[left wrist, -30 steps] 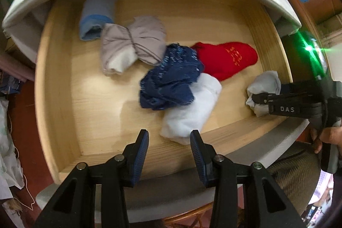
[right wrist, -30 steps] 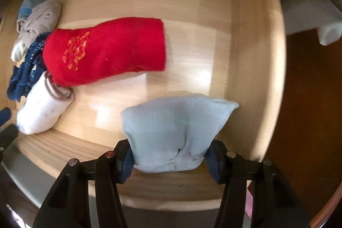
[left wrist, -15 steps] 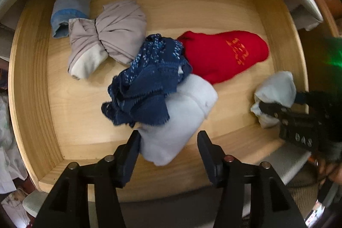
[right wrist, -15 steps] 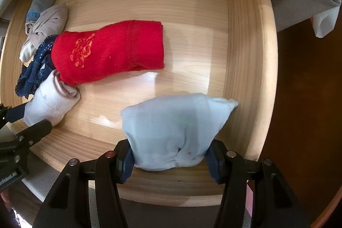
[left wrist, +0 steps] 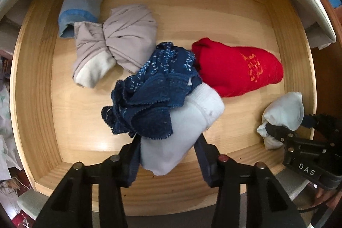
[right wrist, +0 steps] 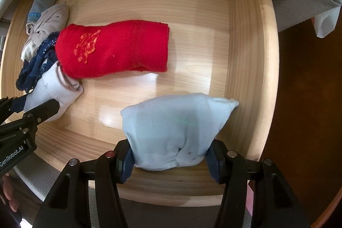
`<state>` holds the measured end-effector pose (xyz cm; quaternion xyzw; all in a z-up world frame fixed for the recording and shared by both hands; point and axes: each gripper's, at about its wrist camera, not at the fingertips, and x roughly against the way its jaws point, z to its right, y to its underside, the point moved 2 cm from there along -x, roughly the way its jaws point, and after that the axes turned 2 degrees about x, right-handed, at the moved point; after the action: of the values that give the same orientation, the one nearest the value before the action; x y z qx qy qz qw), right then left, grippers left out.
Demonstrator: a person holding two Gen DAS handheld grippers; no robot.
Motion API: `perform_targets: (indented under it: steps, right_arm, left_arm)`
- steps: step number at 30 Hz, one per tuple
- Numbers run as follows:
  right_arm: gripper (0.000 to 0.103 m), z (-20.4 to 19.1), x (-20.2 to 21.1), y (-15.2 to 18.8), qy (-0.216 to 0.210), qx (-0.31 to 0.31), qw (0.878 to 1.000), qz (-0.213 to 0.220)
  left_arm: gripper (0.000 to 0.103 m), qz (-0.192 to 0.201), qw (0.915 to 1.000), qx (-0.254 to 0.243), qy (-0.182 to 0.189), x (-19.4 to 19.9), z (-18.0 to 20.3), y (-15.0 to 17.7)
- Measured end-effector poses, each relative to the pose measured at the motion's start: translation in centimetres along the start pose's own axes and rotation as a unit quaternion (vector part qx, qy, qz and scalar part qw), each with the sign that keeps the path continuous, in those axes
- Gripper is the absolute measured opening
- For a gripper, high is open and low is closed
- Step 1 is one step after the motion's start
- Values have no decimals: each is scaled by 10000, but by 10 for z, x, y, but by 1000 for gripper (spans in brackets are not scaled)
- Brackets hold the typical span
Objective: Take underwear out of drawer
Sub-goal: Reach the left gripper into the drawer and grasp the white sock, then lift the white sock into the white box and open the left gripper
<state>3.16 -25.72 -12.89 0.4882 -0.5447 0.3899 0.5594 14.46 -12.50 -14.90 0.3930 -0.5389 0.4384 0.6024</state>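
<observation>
- Left tool (left wrist: 166, 160) points straight down, its jaws just closing in, both pads now against the sides of the white roll (left wrist: 181, 134) between them.
- Right tool (right wrist: 170, 160) points down too, jaws clamped on the pale blue bundle (right wrist: 175, 131), which bulges out ahead of the fingertips.
- Each tool's black body shows at the edge of the other's view.

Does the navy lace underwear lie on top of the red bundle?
No: the navy lace underwear drapes over the white roll, beside the red bundle.
</observation>
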Motion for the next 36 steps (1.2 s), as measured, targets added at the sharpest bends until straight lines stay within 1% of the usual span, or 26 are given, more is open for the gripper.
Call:
perform_targets:
  steps: [3, 5, 8, 14, 22, 24, 28, 33, 36]
  right_arm:
    - [53, 0, 0, 0, 2, 5, 10000, -6]
    - [53, 0, 0, 0, 8, 8, 10000, -9]
    - [53, 0, -1, -1, 19, 12, 10000, -14]
    - [53, 0, -2, 0, 30, 6, 10000, -18]
    - [53, 0, -2, -1, 28, 9, 10000, -18]
    - [53, 0, -2, -1, 29, 10, 10000, -18]
    - [53, 0, -2, -1, 24, -2, 10000, -16]
    - [53, 1, -2, -1, 20, -9, 10000, -15]
    - [53, 1, -2, -2, 18, 3, 10000, -14]
  left_arm:
    - [40, 71, 9999, 89, -110, 3, -9, 1]
    - [38, 107, 9997, 174, -157, 8, -19, 8]
    - [37, 140, 9992, 279, -246, 11, -32, 13]
    - [37, 164, 9985, 450, -251, 16, -50, 21]
    - [37, 270, 9985, 428, -189, 31, -68, 33]
    - [37, 324, 9985, 433, -130, 41, -62, 28]
    - [36, 456, 9981, 398, -97, 60, -67, 31]
    - [37, 622, 9970, 449, -130, 86, -80, 35]
    - [36, 784, 9958, 452, -169, 106, -89, 33]
